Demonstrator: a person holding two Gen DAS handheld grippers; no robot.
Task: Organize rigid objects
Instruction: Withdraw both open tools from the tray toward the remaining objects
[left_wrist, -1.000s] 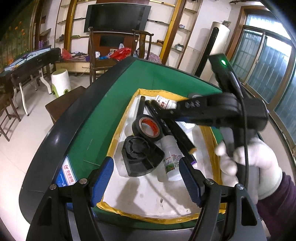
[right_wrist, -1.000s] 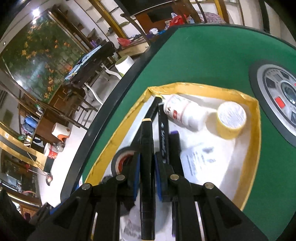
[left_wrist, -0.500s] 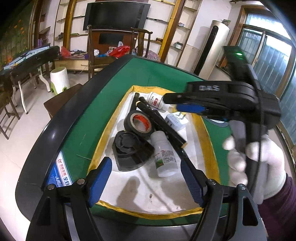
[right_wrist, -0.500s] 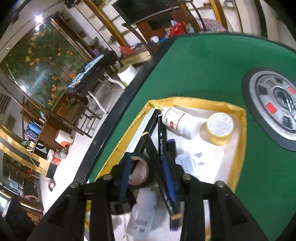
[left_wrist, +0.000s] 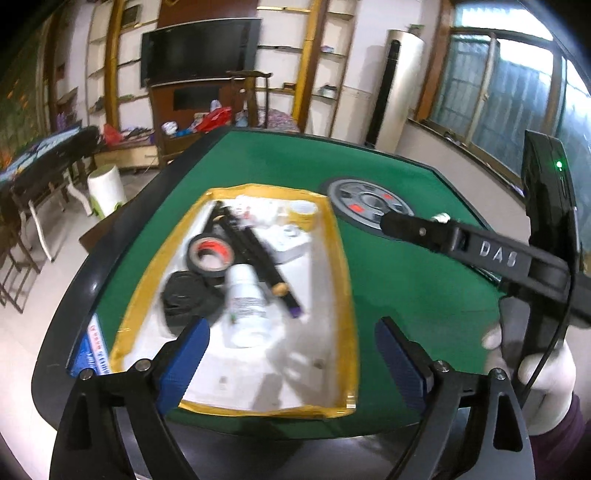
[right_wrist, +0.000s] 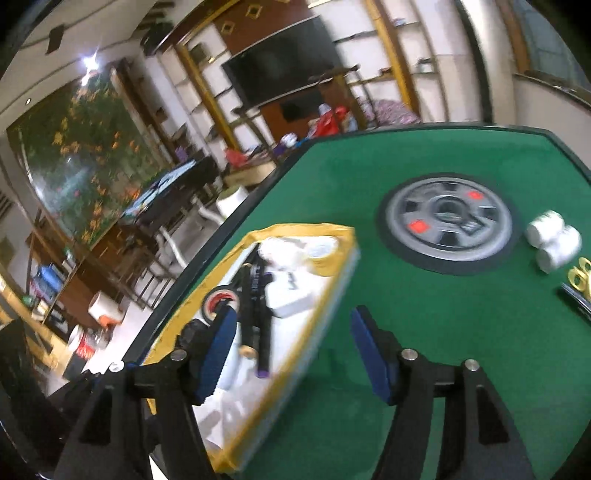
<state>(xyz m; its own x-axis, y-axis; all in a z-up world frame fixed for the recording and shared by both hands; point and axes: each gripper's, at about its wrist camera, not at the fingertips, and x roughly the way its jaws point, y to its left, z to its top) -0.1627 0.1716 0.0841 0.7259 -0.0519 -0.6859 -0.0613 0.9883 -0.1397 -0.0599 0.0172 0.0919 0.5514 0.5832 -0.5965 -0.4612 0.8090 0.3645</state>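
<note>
Opening empty, both the left gripper (left_wrist: 291, 347) and right gripper (right_wrist: 291, 354) should next approach the white rolls (right_wrist: 552, 240) outside the tray (right_wrist: 280, 365) squarely.

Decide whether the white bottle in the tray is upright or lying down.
Lying down. The white bottle rests on its side in the tray, its length along the floor, beside the tape roll.

We see our left black plastic two-finger tool (left_wrist: 291, 352) with blue ribbed pads (left_wrist: 184, 360) and silver screws. Our right black tool (right_wrist: 291, 347) looks alike, and from the left view carries white "DAS" lettering, a green light and a black cable. Our right hand (left_wrist: 532, 373) wears a white knit glove and a dark purple sleeve (left_wrist: 569, 432).
</note>
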